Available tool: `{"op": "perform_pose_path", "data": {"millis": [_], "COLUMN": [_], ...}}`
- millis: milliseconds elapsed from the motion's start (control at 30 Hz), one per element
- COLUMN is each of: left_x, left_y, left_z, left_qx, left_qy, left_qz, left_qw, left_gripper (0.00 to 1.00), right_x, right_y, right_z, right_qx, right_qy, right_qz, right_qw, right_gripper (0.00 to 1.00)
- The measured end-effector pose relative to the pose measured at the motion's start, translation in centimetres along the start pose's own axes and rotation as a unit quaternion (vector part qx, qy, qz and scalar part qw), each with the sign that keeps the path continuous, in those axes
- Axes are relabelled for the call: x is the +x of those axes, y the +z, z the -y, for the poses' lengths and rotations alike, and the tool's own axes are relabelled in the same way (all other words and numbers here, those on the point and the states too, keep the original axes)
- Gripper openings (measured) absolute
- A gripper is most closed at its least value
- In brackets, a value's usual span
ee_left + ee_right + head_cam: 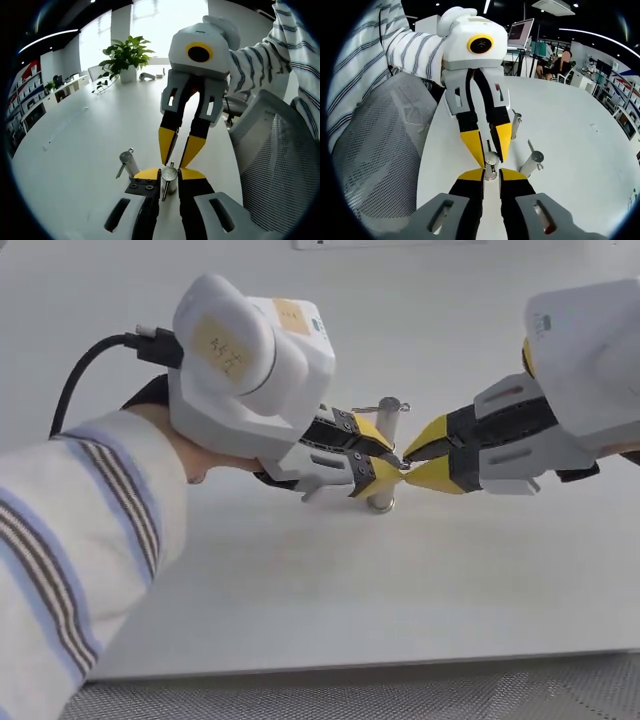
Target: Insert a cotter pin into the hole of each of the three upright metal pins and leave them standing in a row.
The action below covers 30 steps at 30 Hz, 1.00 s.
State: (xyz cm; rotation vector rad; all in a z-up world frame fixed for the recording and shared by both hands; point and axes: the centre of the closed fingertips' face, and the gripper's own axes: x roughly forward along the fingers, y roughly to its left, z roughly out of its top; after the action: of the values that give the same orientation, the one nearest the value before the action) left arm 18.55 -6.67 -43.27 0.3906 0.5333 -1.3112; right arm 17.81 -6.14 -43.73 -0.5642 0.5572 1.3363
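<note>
An upright metal pin (381, 502) (169, 173) (491, 159) stands on the white table (300, 580) between both grippers. My left gripper (384, 468) (169, 177) is shut on its shaft near the top. My right gripper (407, 463) (491, 176) meets it head-on from the opposite side, its yellow tips pinched on a thin cotter pin (164, 192) at the pin's head. The wire runs through the head and pokes out on the left gripper's side. Just behind stands a second pin (388, 412) (128, 161) (534, 161) with a cotter pin through it. A third pin (516, 122) stands farther off.
The table's front edge (350, 665) runs close below the grippers. A grey mesh chair (270, 150) (375, 135) stands beside the table. A potted plant (125, 55) sits at the far end. A striped sleeve (70, 540) holds the left gripper.
</note>
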Motion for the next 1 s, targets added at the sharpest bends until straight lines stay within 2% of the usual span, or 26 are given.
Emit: {"op": "perform_pose_path", "data": {"millis": [133,200,300,333,500,600,833,1000], "left_x": [-0.8,-1.2,-1.9,-2.1,-3.0,-3.2,-3.5,-3.8], "left_y": [-0.1,-0.6,-1.0,-1.2,-2.3,-3.0,-3.6,-3.8], "left_z": [0.1,0.8,1.3,1.4,2.1,2.7,3.7,4.3], "left_qx": [0.001,-0.004,-0.006,-0.011,-0.043,-0.059,-0.077,-0.088], "left_qy": [0.002,-0.01,-0.01,-0.009,0.002,0.001,0.0,-0.003], "left_qz": [0.005,0.004,0.014,0.017,0.036,0.033,0.042,0.045], "left_qw": [1.0,0.9999,0.9998,0.9998,0.9984,0.9977,0.9961,0.9951], "left_gripper": [0.13,0.2,0.34,0.39,0.51,0.63,0.87,0.97], "right_x": [0.0,0.0,0.2,0.2,0.6,0.9,1.9,2.3], "right_y": [-0.2,-0.2,-0.2,-0.2,0.0,0.0,-0.2,-0.3], "right_z": [0.0,-0.1,-0.1,-0.1,0.0,0.0,0.3,0.2], "right_qx": [0.004,0.011,0.018,0.02,0.034,0.043,0.052,0.056], "right_qy": [-0.005,-0.006,-0.007,-0.007,-0.004,0.0,0.004,0.007], "right_qz": [-0.004,-0.002,-0.002,-0.002,0.002,0.004,0.003,0.001], "right_qw": [1.0,0.9999,0.9998,0.9998,0.9994,0.9991,0.9986,0.9984], "right_gripper": [0.11,0.14,0.16,0.17,0.19,0.18,0.2,0.2]}}
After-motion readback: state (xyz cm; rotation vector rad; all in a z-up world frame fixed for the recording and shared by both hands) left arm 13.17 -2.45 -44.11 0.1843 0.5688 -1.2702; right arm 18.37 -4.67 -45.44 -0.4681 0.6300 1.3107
